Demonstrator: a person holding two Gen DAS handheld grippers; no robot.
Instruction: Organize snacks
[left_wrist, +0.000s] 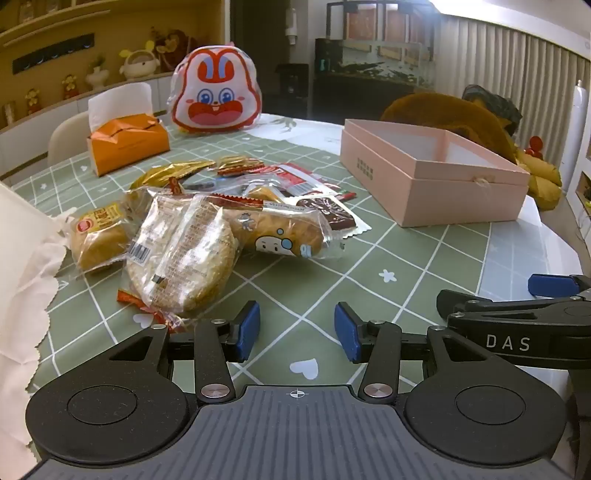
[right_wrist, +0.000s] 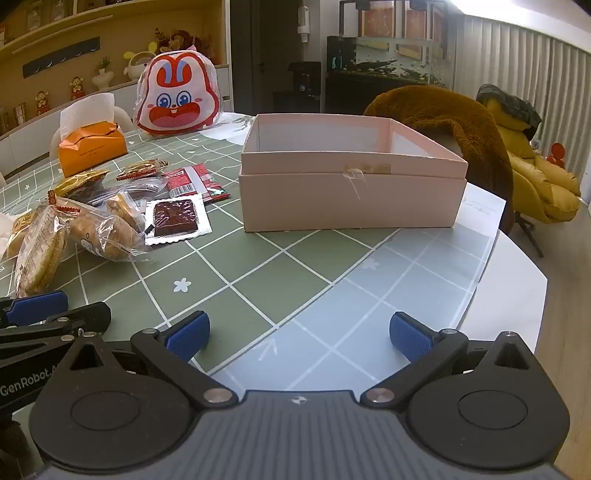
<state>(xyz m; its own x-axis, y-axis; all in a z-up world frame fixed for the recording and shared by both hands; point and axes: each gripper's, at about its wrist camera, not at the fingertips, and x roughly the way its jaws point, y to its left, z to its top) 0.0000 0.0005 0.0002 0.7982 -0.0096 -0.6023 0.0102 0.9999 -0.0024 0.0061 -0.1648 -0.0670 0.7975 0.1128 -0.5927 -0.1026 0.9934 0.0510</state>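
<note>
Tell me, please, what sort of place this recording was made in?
Most likely a home dining or living room. A round table with a green checked cloth carries the snacks, a fish tank stands against the far wall, and shelves hold ornaments beside a yellow armchair.

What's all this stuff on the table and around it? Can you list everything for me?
pink box: one, open, nothing visible inside, right side of table
snack pile: several wrapped breads and packets, gold, red, clear, left of box
brown square snack: one, silvery wrapper, at the pile's box-side edge
tissue box: one, orange, far left
rabbit bag: one, red and white, far edge
tablecloth: green, white grid
brown plush throw: one, over chair behind box
yellow chair: one, far right
left gripper: blue pads, jaws apart, nothing held
right gripper: blue pads, jaws wide, nothing held
</note>
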